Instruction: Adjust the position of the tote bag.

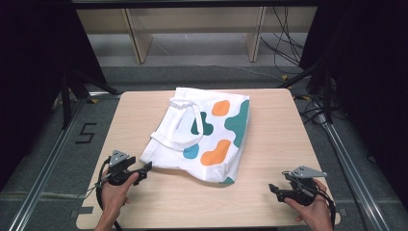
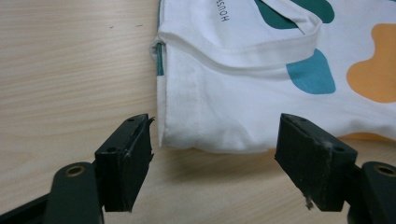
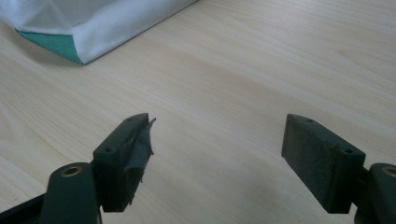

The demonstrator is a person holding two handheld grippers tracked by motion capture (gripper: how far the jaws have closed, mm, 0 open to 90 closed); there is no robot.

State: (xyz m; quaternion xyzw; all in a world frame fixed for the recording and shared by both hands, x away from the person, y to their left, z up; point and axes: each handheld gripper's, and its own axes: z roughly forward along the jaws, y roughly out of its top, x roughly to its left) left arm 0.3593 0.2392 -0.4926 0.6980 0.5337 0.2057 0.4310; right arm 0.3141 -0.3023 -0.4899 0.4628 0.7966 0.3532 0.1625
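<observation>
Both our claws gape wide and empty: left claw (image 1: 146, 168) at the bag's (image 1: 211, 139) seven-o'clock corner, right claw (image 1: 274, 188) well apart at four. We could pinch just one fabric layer, dragging the bag across the table (image 1: 269, 125).

The white tote bag (image 2: 261, 93) carries small dark lettering reading "HOUS", cut off at the top, and a black "5" (image 1: 85, 133) marks the floor (image 1: 43, 144) left of the table.

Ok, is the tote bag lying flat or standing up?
Flat. The tote bag lies on its side on the table, its handles resting across its printed face.
</observation>
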